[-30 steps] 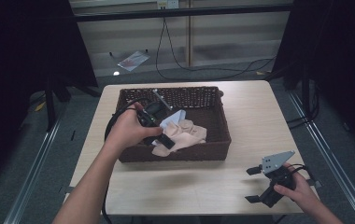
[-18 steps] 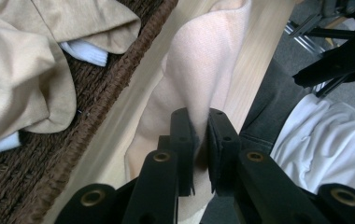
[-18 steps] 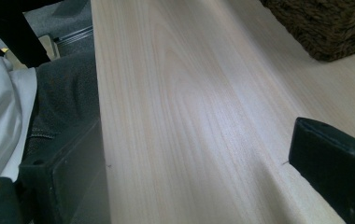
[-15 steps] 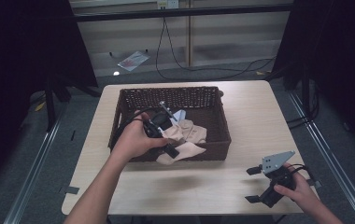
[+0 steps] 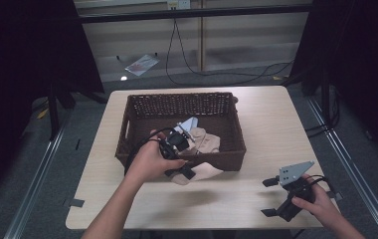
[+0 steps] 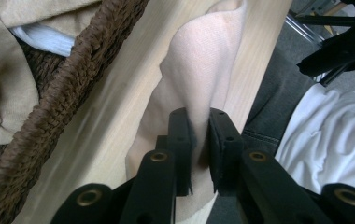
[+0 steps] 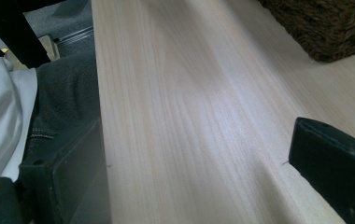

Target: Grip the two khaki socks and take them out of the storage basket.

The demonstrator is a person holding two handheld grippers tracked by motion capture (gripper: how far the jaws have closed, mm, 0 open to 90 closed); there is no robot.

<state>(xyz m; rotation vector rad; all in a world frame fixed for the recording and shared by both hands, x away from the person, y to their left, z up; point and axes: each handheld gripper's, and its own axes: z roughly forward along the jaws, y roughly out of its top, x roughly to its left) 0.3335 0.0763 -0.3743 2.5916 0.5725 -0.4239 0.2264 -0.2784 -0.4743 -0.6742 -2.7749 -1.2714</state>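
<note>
The pale pink cloth (image 6: 199, 70) is draping over the wicker basket's (image 5: 142, 107) near rim onto the table (image 5: 271, 129), pinched by the left gripper (image 6: 199, 154); soft, light and limp, it is best gripped on a bunched fold. The right gripper (image 5: 276, 196) is resting spread and empty.

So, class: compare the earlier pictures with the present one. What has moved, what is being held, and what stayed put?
The left gripper, shut on the pale pink cloth, has come down and toward the person, drawing the cloth out over the near rim of the wicker basket onto the table. Its jaws have just eased open slightly, the cloth still between them. The right gripper, basket and remaining clothes stayed put.
</note>
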